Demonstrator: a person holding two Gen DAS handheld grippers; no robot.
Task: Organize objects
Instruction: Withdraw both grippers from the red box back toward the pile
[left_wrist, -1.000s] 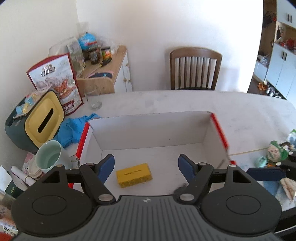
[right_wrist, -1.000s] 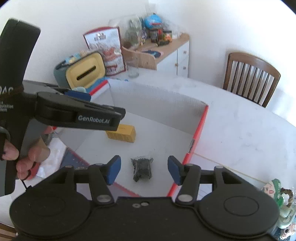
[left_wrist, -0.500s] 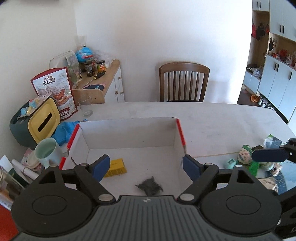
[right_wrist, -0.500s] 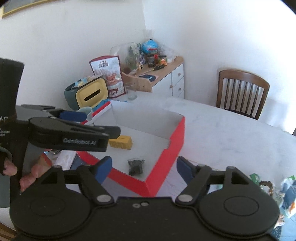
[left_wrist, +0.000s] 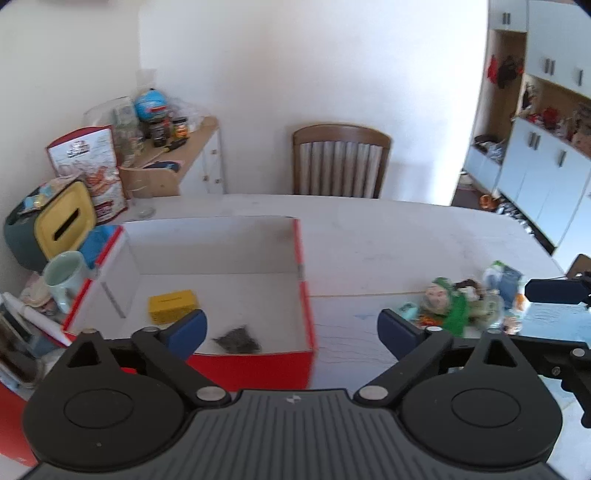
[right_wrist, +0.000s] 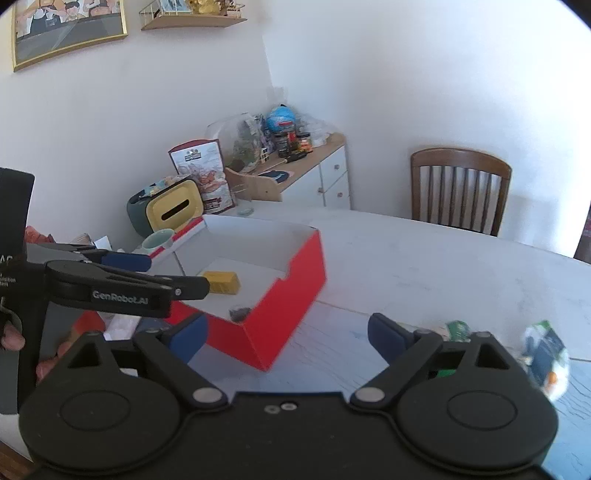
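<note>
L gripper (left_wrist: 291, 326) jaws opening, wide, nothing btwn pads; R gripper (right_wrist: 286, 334) same, opening, empty. Red box (left_wrist: 255, 360) w/ white inside sits at 10-11 o'clock of L gripper, its red front wall just ahead of the left pad; from R gripper it's at 11 o'clock, near corner pointing toward the cam. Inside: yellow block (left_wrist: 171, 305) toward the box's left, dark crumpled bit (left_wrist: 238, 338) near the front wall, apart from each other. Loose toy clutter (left_wrist: 461, 304) at 1-2 o'clock of L gripper, outside the box, blurred. Table (left_wrist: 388, 240) bare btwn box's right wall and clutter; mug (left_wrist: 64, 277) and yellow-faced tissue box (left_wrist: 64, 225) crowd the box's left side.
</note>
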